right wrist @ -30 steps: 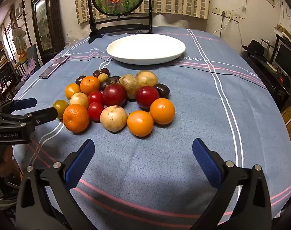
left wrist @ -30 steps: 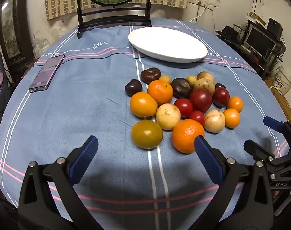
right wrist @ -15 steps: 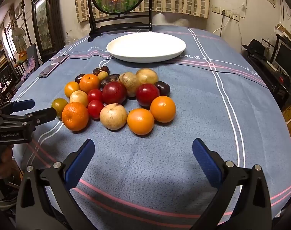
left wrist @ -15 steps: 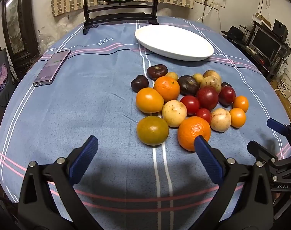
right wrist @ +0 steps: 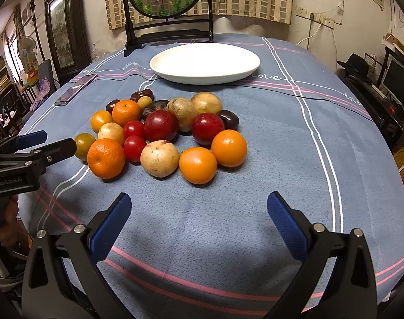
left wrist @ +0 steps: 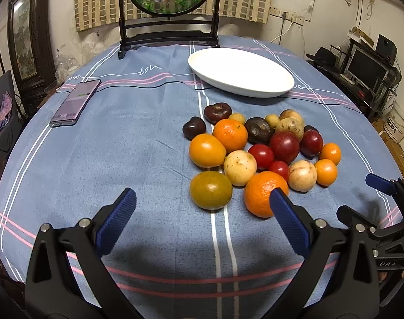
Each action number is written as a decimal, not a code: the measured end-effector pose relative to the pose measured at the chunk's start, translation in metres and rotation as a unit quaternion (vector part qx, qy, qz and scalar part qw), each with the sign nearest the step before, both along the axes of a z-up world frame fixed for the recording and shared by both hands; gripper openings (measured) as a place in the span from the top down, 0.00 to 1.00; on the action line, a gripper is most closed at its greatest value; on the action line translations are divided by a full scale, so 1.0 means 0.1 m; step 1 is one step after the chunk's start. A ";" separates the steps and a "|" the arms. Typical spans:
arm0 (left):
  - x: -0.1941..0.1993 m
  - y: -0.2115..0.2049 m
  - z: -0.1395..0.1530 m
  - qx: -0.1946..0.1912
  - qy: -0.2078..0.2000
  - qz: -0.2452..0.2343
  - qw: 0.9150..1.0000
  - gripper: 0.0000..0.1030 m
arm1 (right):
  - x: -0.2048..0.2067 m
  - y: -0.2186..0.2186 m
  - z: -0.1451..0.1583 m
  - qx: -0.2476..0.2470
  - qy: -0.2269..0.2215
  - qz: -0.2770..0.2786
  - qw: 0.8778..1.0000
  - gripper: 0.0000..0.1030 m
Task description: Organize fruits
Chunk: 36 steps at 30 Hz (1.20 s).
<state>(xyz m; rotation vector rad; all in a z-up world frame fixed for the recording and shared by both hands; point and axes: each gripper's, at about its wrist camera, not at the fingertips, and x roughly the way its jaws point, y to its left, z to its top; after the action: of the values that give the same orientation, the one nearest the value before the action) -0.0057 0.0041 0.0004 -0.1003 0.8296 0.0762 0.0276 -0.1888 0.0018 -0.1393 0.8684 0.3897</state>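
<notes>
Several fruits lie in a cluster on the blue cloth: oranges (left wrist: 264,193), a greenish tangerine (left wrist: 210,190), red plums (right wrist: 160,125), pale round fruits (right wrist: 159,158) and dark ones (left wrist: 217,112). Beyond them sits an empty white oval plate (left wrist: 240,71) (right wrist: 204,62). My left gripper (left wrist: 202,212) is open just short of the tangerine and the near orange, nothing between its fingers. My right gripper (right wrist: 198,214) is open in front of two oranges (right wrist: 198,164), also empty. Each gripper shows at the edge of the other's view.
A phone (left wrist: 75,102) lies on the cloth at the left. A dark wooden stand with a round fish picture (left wrist: 168,13) stands at the table's far edge. Desks and monitors (left wrist: 366,69) sit off to the right. Bare cloth lies left of the fruits.
Both grippers tilted up and moved slightly closer to the fruit pile; the fruits sit lower in the views. Neither gripper changed its opening.
</notes>
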 end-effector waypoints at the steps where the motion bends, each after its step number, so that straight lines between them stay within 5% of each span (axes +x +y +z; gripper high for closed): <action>1: 0.00 0.00 0.00 0.000 0.000 0.000 1.000 0.02 | 0.00 0.01 0.00 0.000 0.001 -0.001 1.000 0.01; 36: -0.02 -0.03 -0.05 0.005 0.012 0.000 1.000 0.02 | -0.01 0.03 -0.03 -0.003 0.009 0.001 1.000 0.01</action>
<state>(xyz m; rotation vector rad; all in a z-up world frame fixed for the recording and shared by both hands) -0.0073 0.0007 -0.0047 -0.0894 0.8533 0.0816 0.0262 -0.1862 -0.0012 -0.1427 0.8865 0.3914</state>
